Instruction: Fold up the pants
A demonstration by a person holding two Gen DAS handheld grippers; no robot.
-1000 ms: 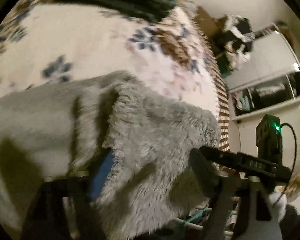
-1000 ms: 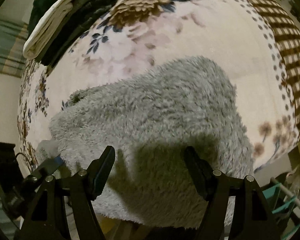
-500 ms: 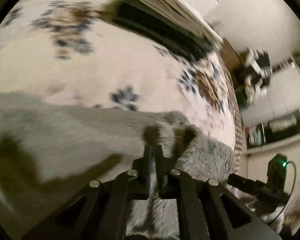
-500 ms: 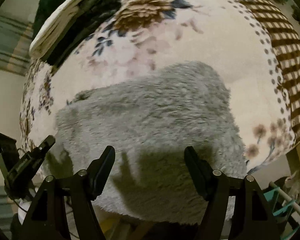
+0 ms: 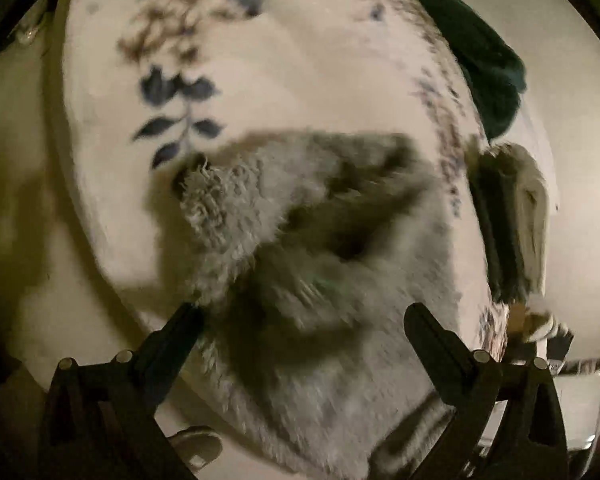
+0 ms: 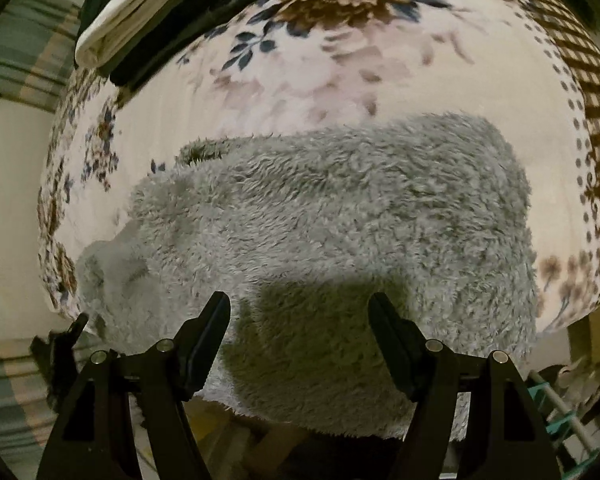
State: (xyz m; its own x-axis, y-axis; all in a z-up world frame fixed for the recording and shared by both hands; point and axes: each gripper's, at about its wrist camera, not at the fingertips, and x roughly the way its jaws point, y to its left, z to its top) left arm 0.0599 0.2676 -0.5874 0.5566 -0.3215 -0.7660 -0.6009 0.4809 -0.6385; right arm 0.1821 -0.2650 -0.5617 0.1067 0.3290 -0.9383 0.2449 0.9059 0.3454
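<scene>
- Left wrist view: the left gripper [image 5: 300, 312] hangs over the grey fleece pants [image 5: 300, 264] with its jaws wide apart and nothing between them. The pants lie bunched on the floral bedspread [image 5: 280, 68], one shaggy corner sticking up near the left finger. The picture is blurred. A dark green garment [image 5: 488, 68] sits at the bed's far edge.
- Left wrist view, judgement: a good regrasp would take the raised corner deep between the fingers, since the thick pile could slip from a shallow pinch.
- Right wrist view: the right gripper [image 6: 300, 320] is likewise spread and empty, above the near hem of the pants [image 6: 340, 220], which overhangs the bed edge. The fabric looks plush, soft and bulky, folded into a rough rectangle. Stacked folded clothes [image 6: 140, 12] rest at the far corner.
</scene>
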